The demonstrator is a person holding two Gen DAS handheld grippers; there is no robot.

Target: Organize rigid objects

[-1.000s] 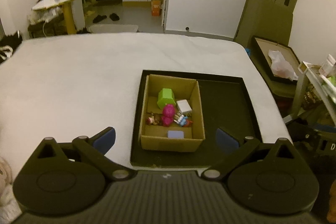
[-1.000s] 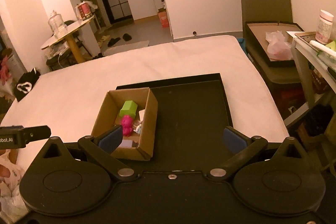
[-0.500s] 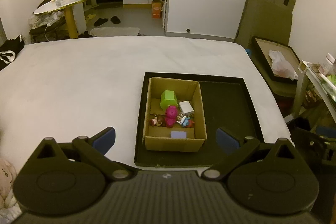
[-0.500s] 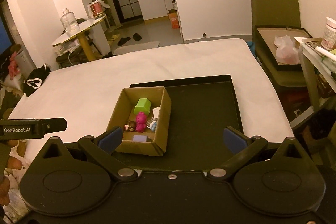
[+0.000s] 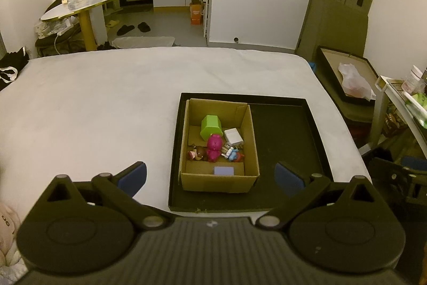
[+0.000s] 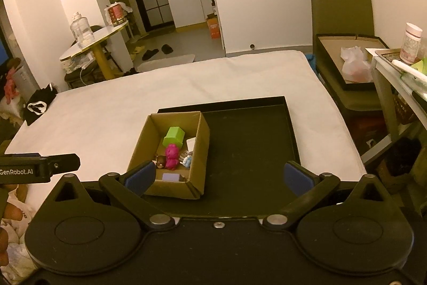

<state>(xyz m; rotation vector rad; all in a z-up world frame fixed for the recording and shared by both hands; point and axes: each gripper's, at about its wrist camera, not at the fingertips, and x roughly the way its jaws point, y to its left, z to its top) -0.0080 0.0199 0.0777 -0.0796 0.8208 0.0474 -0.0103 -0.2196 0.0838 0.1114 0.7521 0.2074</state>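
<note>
The toys sit gathered in the box (image 5: 219, 148), which stands in the left half of the tray (image 5: 291, 140), likely so they can be sorted out onto its bare right side. Both the left gripper (image 5: 210, 174) and the right gripper (image 6: 218, 174) hang back, jaws spread wide and empty. Only the left view shows the white plug (image 5: 233, 136) whole; the right view alone shows the left tool's side.

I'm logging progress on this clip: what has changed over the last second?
Both grippers, the left and the right, pulled back and up from the cardboard box, which now looks smaller and farther off. Nothing was gripped or released. The box, its toys and the black tray stayed put, fingers open.
</note>
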